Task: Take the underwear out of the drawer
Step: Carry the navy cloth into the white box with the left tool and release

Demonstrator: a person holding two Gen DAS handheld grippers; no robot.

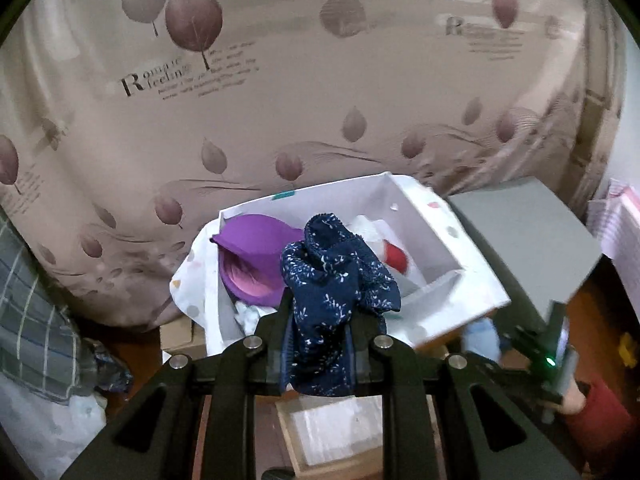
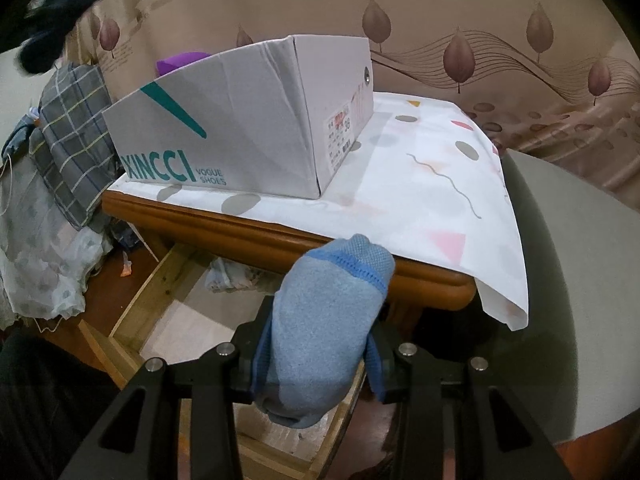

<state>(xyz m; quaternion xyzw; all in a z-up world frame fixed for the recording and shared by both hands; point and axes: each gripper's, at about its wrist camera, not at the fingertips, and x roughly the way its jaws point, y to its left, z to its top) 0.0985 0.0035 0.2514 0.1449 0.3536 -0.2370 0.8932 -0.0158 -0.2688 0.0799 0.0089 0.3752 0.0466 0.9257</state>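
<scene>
My left gripper point(image 1: 320, 312) is shut on navy floral underwear point(image 1: 332, 280) and holds it above the white shoe box point(image 1: 440, 232), which holds a purple bra point(image 1: 252, 248) and red and white garments. My right gripper point(image 2: 320, 320) is shut on a light blue garment point(image 2: 324, 328) and holds it above the open wooden drawer point(image 2: 136, 304), just in front of the nightstand edge. The navy underwear also shows blurred at the top left of the right wrist view point(image 2: 56, 20). The light blue garment shows in the left wrist view point(image 1: 480, 336).
The shoe box point(image 2: 240, 128) stands on a patterned cloth point(image 2: 440, 184) over the wooden nightstand point(image 2: 240, 236). A crumpled pale cloth point(image 2: 228, 276) lies at the drawer's back. A plaid pillow point(image 2: 72, 140) is to the left, a leaf-print curtain point(image 1: 280, 100) behind, and a grey stool point(image 2: 580, 288) to the right.
</scene>
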